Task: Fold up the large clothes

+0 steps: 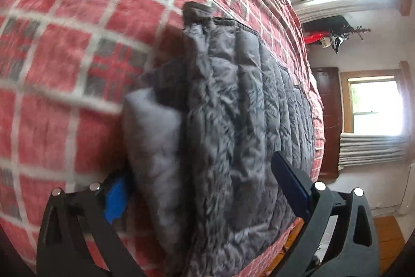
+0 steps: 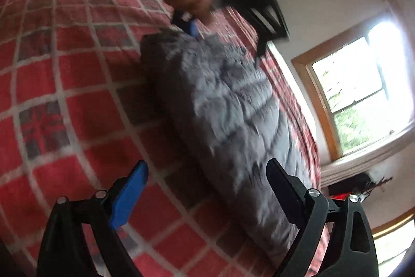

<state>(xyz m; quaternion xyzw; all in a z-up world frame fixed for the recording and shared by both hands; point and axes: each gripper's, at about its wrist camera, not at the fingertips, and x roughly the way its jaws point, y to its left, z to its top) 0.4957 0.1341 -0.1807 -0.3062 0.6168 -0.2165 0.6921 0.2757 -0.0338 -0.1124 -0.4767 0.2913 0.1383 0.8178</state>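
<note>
Grey quilted jacket [image 1: 233, 121] is seen lying folded in a long bundle on the red plaid bed cover [image 1: 64, 43]. Its long axis runs away from both cameras. Left hand-held gripper [image 1: 202, 188] is spread wide, straddling the near end, nothing pinched. Right hand-held gripper [image 2: 207, 188] is also spread, empty, at the opposite end. The left is judged slightly nearer.

Open red plaid bedspread [image 2: 64, 100] left of folded grey jacket [image 2: 233, 105], jacket bulk btwn grippers, wall & windows beyond.
</note>
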